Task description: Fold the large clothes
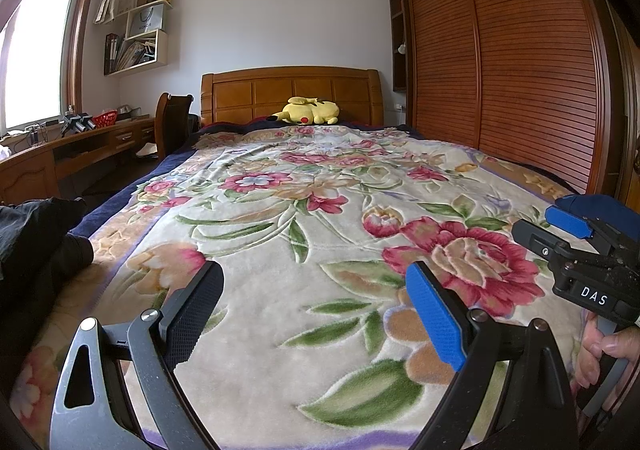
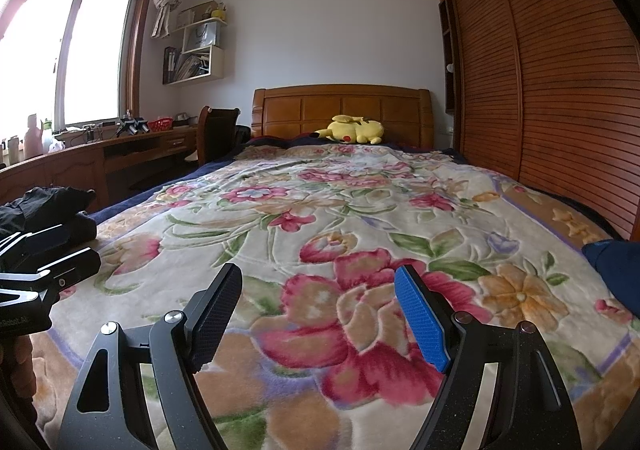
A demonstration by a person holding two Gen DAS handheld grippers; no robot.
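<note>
Bed (image 2: 540, 210) under a floral blanket (image 1: 312, 242), nothing laid out on it yet. Dark clothes (image 1: 36, 234) heaped at its left edge; a navy garment (image 2: 616, 266) at the right. Both look soft, limp, light: likely best pinched at a hem or shoulder seam. Left claw (image 1: 316, 314) spread, empty. Right claw (image 2: 320, 314) spread, empty, over the blanket.

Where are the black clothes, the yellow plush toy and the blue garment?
black clothes (image 1: 36, 226), left wrist view, top of the pile.
yellow plush toy (image 2: 354, 128), right wrist view, its body.
blue garment (image 2: 616, 262), right wrist view, visible edge.
</note>
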